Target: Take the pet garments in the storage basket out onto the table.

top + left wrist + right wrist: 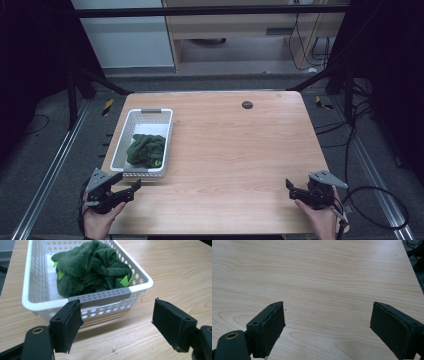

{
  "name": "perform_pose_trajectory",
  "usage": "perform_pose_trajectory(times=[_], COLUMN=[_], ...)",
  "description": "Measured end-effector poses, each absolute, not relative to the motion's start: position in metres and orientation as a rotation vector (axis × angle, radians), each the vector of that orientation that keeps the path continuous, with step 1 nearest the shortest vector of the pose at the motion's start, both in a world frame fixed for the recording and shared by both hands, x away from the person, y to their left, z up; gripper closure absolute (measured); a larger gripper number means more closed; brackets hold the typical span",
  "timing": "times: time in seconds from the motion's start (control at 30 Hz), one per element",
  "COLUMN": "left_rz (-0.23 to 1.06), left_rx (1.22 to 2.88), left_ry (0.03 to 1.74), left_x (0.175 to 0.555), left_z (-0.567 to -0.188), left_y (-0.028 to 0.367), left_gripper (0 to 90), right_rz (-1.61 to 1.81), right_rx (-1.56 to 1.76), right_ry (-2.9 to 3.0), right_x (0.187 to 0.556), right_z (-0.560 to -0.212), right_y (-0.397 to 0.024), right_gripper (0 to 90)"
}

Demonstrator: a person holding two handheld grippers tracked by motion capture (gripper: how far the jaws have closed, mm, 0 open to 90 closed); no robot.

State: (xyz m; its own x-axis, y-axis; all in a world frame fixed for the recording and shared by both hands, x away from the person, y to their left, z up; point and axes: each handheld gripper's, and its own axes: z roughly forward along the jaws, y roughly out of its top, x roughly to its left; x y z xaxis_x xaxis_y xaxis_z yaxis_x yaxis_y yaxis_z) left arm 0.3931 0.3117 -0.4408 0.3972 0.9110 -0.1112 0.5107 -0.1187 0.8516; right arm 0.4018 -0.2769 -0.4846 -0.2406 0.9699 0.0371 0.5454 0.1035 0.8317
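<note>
We see a white plastic basket (35, 290), rectangular w/ perforated walls and a grey handle strip, on the left part of the pale wood-grain worktop (240, 150). Inside it lies a dark green towel (92, 267), fluffy, crumpled, w/ bright green tags. Our left tool (117, 322) sits just before the basket's near end, jaws wide apart, holding nothing. Right tool (327, 327) is well apart over bare wood, also wide open, empty.

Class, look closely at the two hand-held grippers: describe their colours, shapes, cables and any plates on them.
Both the left gripper and the right gripper are black, each topped by a grey three-cornered plate. Their fingers are flat, blocky black pads with screw holes. A black cable loops away from the right one.
</note>
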Motion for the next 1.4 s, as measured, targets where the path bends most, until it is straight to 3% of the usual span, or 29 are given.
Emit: perform_pose_trajectory(times=[1.4], left_rz=[0.612], left_rx=[1.76], left_ry=[1.182], left_x=[0.438], left_z=[-0.39], left_y=[0.312], left_gripper=[21.1], right_rz=[0.996], right_rx=[1.475], right_ry=[1.896], right_x=[0.404], right_z=[-0.49], right_y=[-0.275], right_gripper=[9.5])
